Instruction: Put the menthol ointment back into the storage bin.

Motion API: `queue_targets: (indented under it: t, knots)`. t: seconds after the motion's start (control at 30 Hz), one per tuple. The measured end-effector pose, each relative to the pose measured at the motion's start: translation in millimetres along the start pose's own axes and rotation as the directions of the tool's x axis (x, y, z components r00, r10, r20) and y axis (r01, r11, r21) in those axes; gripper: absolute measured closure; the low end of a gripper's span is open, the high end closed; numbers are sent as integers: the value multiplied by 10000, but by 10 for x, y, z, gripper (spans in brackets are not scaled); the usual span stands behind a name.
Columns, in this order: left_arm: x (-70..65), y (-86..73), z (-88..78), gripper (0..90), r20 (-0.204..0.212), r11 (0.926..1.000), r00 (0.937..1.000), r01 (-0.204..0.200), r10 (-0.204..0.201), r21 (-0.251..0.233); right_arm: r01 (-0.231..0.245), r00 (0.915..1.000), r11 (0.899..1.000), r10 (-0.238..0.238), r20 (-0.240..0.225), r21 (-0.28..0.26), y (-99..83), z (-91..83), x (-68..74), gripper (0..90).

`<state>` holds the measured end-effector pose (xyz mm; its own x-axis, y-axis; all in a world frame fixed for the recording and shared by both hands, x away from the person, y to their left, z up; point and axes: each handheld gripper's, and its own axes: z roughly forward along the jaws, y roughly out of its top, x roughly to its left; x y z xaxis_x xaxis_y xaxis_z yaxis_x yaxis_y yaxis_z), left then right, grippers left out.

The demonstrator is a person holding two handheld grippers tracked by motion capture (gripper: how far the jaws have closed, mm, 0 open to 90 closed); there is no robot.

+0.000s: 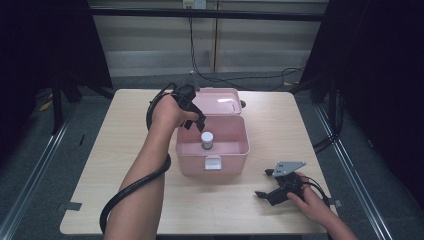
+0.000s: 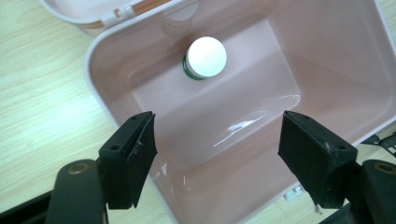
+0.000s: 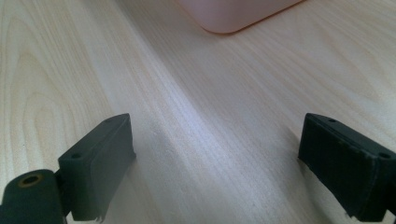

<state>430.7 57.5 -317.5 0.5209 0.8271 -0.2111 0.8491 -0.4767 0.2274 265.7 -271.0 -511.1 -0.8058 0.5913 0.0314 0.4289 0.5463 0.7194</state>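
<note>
A pink box [image 1: 212,160] with its lid [image 1: 220,101] swung open stands mid-table. Inside it a small bottle [image 1: 207,140] with a white cap stands upright near the back wall; the left gripper view looks straight down on that bottle [image 2: 205,57] and the box's wall [image 2: 100,74]. My left gripper [image 1: 194,121] hovers above the box's left rear corner, jaws open and empty. In its own view the left gripper [image 2: 217,149] has nothing between its pads. My right gripper [image 1: 265,184] rests low at the table's front right, open and empty, and its view shows the right gripper [image 3: 217,163] over bare wood.
The light wooden table [image 1: 125,150] has free room left and right of the box. A corner of the pink box [image 3: 233,14] lies ahead of the right gripper. Black cables [image 1: 130,190] trail from the left hand. Dark curtains and metal rails flank the table.
</note>
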Motion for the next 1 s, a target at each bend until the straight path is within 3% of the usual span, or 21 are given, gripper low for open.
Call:
queue_targets:
  t: [0.4,1.0]
  knots:
    - [150,-139,-201,271,-97,9994,9994,322,-323,-143,6,10000,10000,-6,-8,-2,0,1,-1,96]
    - [408,-434,-236,262,-166,9977,9976,665,-667,-126,25,10000,10000,-25,13,-33,1,2,-2,96]
